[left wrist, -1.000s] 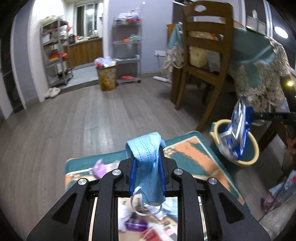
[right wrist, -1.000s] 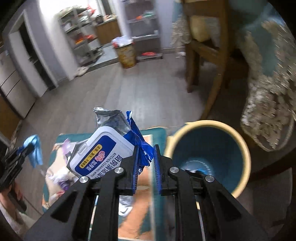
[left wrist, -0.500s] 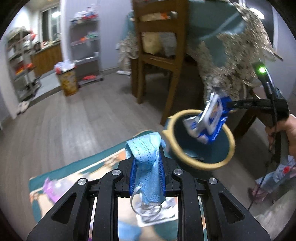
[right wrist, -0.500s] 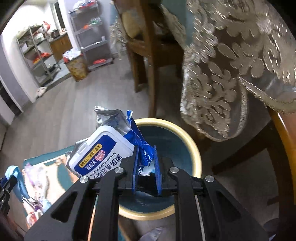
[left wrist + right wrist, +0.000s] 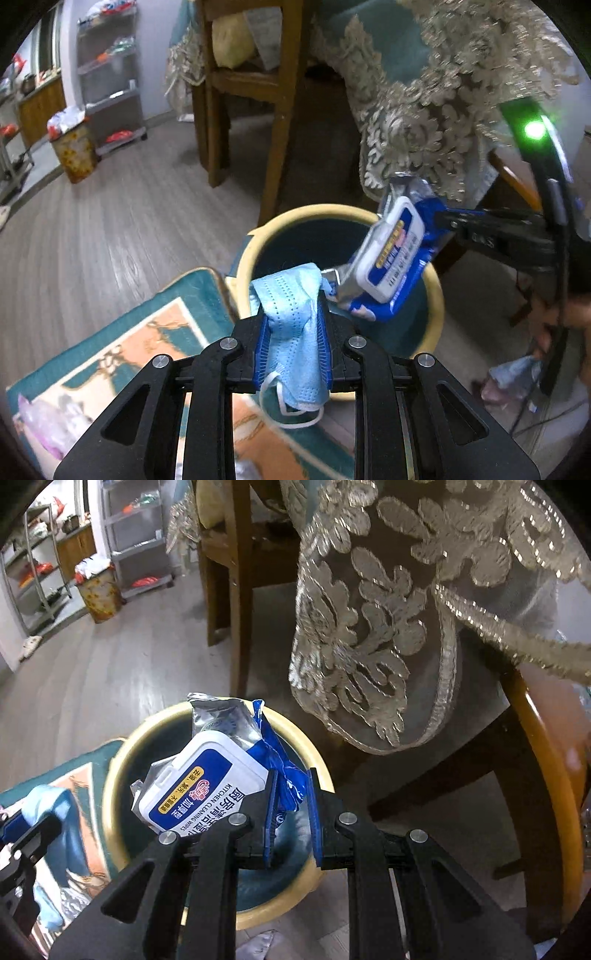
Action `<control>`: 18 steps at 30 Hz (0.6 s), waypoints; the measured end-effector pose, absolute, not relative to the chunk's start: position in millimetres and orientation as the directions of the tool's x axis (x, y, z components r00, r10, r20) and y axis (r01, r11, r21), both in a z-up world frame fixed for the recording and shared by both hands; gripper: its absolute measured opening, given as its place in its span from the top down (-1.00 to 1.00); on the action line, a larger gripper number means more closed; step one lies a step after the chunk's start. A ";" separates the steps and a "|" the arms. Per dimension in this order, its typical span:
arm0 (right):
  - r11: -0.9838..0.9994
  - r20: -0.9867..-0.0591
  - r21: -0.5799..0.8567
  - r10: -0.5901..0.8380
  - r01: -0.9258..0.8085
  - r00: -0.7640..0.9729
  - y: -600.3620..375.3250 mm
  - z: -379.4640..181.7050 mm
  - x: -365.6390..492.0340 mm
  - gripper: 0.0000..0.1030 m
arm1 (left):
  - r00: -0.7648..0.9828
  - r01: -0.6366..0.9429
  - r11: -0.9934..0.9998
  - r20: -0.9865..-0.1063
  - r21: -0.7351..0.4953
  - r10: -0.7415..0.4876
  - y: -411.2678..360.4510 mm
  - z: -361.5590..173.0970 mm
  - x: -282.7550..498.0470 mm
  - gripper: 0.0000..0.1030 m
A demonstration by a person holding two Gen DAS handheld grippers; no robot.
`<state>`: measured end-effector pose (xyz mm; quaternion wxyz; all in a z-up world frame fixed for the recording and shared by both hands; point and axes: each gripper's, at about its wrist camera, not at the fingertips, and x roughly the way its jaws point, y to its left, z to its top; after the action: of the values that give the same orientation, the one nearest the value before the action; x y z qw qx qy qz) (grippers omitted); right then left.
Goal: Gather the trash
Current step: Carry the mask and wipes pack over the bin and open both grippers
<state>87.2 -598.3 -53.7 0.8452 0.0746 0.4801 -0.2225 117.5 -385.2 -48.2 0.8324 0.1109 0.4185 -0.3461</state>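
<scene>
A limp blue face mask [image 5: 295, 325] is pinched between the closed fingers of the left gripper [image 5: 293, 332] at the near rim of the yellow-rimmed bin [image 5: 251, 243], its ear loops dangling; being soft and light, it is best held by the bunched cloth. The wipes packet [image 5: 210, 779] is held over the bin mouth by its crinkly blue edge in the right gripper [image 5: 291, 805], whose fingers appear slightly parted, so the foil may be slipping free.

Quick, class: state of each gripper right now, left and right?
Left gripper: shut on the crumpled light-blue face mask.
Right gripper: shut on the blue foil wipes pack, above the yellow-rimmed teal bin.
</scene>
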 end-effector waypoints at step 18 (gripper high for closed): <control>0.897 -0.841 -0.039 -0.267 0.440 0.470 -590.8 -53.9 98.4 -0.07 | 0.501 0.652 0.755 -0.706 -0.071 -0.500 -374.9 -24.6 130.0 -0.35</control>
<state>98.4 -590.8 -53.9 0.8524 0.0916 0.4711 -0.2074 130.0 -374.9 -24.6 0.8603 0.1027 0.3705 -0.3346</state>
